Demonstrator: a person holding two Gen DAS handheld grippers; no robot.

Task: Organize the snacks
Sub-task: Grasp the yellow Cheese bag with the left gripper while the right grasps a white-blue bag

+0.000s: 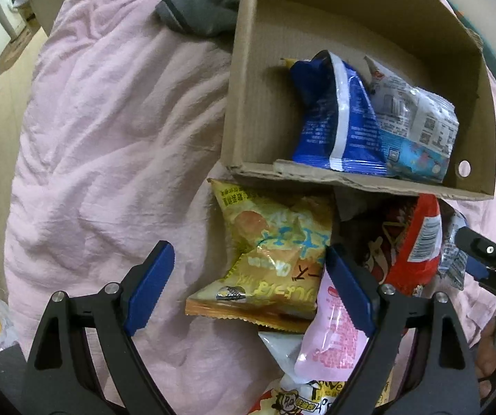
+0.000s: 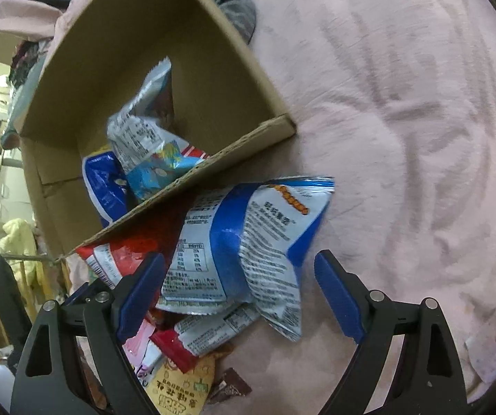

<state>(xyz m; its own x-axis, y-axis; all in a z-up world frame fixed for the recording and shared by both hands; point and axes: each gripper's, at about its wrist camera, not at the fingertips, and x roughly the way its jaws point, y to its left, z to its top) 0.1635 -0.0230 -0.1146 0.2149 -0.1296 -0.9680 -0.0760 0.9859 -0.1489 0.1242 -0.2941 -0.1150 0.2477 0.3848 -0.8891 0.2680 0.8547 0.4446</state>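
A cardboard box (image 1: 248,110) lies on a pink bedspread and holds a dark blue bag (image 1: 331,114) and a pale blue-and-white bag (image 1: 417,128). In front of it lies a pile of snacks: a yellow chip bag (image 1: 275,242), a pink packet (image 1: 334,339) and a red bag (image 1: 417,242). My left gripper (image 1: 248,283) is open above the yellow bag. In the right wrist view the box (image 2: 116,52) is at upper left. My right gripper (image 2: 237,290) is open around a blue-and-white bag (image 2: 248,235) below the box's front wall; its fingers do not touch it.
Grey clothing (image 1: 199,10) lies behind the box. The pink bedspread (image 1: 109,138) spreads to the left of the box and, in the right wrist view (image 2: 403,121), to the right. Small packets (image 2: 185,380) lie near the bed's edge. Furniture stands off the bed at left.
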